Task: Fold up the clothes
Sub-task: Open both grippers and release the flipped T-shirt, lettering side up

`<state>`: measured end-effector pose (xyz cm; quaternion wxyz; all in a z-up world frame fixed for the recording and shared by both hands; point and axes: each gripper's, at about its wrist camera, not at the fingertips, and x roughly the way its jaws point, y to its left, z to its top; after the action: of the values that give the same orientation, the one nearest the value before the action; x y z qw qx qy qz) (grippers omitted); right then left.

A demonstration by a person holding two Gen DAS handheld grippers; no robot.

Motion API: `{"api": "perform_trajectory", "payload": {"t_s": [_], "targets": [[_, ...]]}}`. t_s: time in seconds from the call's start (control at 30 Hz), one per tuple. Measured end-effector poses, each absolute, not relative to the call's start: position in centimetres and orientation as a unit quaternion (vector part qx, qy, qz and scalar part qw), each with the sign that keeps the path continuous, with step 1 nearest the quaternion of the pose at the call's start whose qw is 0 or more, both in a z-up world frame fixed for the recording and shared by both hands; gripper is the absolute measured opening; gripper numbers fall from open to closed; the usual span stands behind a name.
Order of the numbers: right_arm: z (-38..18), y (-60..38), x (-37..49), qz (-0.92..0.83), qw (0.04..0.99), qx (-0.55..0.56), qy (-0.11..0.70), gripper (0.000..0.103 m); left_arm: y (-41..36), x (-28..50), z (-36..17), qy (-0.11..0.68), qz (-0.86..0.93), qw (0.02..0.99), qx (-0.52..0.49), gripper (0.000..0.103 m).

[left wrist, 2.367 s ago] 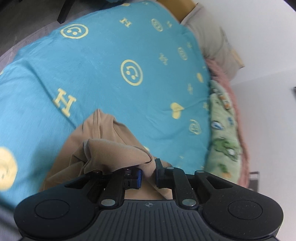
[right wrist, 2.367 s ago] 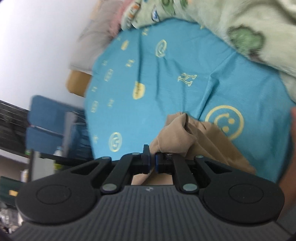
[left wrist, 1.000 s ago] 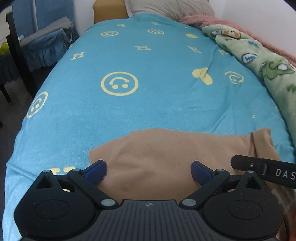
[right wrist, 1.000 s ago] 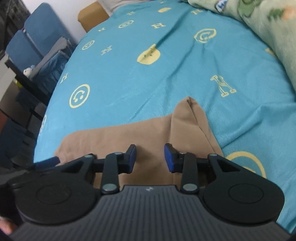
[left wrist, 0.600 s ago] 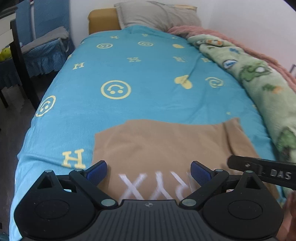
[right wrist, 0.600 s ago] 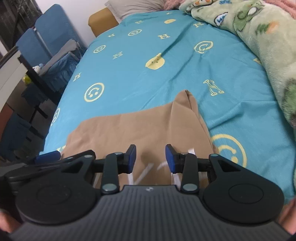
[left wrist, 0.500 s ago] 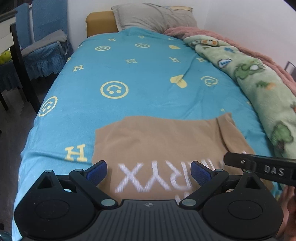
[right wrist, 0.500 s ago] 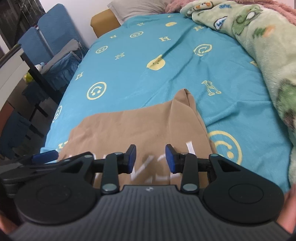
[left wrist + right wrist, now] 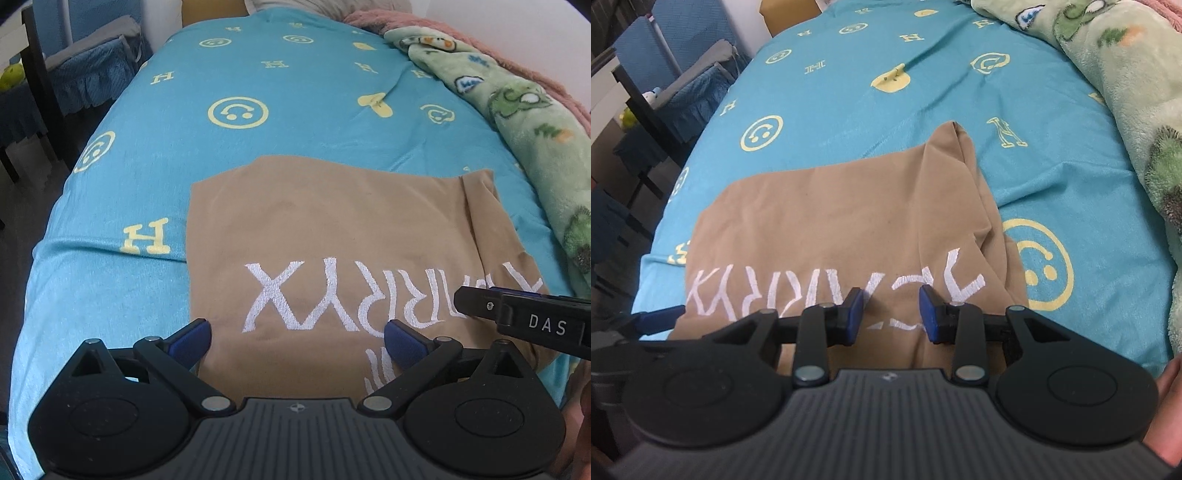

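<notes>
Bed sheet [image 9: 303,147] carries tan shirt [image 9: 332,229], spread flat. Left gripper [image 9: 297,341] jaws wide, right gripper [image 9: 892,308] part-spread, both empty. I risk dragging the bunched right edge crooked.

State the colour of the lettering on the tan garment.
White lettering on the tan garment; clearest in the left wrist view.

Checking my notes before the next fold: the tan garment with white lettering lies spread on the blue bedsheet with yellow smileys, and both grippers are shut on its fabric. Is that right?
Not quite. The tan garment with white lettering does lie spread on the blue bedsheet with yellow smileys, but neither gripper grips it. The left wrist view shows the left gripper wide open; the right wrist view shows the right gripper open, pads clear of the fabric.
</notes>
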<state>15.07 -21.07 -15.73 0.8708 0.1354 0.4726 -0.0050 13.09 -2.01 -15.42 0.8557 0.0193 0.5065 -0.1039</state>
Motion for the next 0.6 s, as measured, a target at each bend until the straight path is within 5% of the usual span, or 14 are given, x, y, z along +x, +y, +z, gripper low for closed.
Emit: {"api": "perform_trajectory", "payload": {"t_s": [0.4, 0.43, 0.53, 0.6], "targets": [[-15.3, -21.7, 14.8, -0.004, 0.866, 0.172, 0.47, 0.039, -2.1, 13.1, -15.4, 0.508, -0.102, 0.855, 0.015, 0.102], [-15.0, -22.4, 14.6, 0.001, 0.86, 0.204, 0.468, 0.042, -2.0, 13.1, -15.3, 0.509, -0.102, 0.855, 0.014, 0.102], [-14.3, -25.2, 13.2, 0.017, 0.836, 0.332, 0.437, 0.088, -1.9, 13.2, -15.4, 0.51, -0.101, 0.854, 0.01, 0.102], [-13.9, -26.4, 12.1, 0.023, 0.813, 0.398, 0.424, 0.089, -1.9, 13.1, -15.4, 0.511, -0.101, 0.854, 0.009, 0.102]]}}
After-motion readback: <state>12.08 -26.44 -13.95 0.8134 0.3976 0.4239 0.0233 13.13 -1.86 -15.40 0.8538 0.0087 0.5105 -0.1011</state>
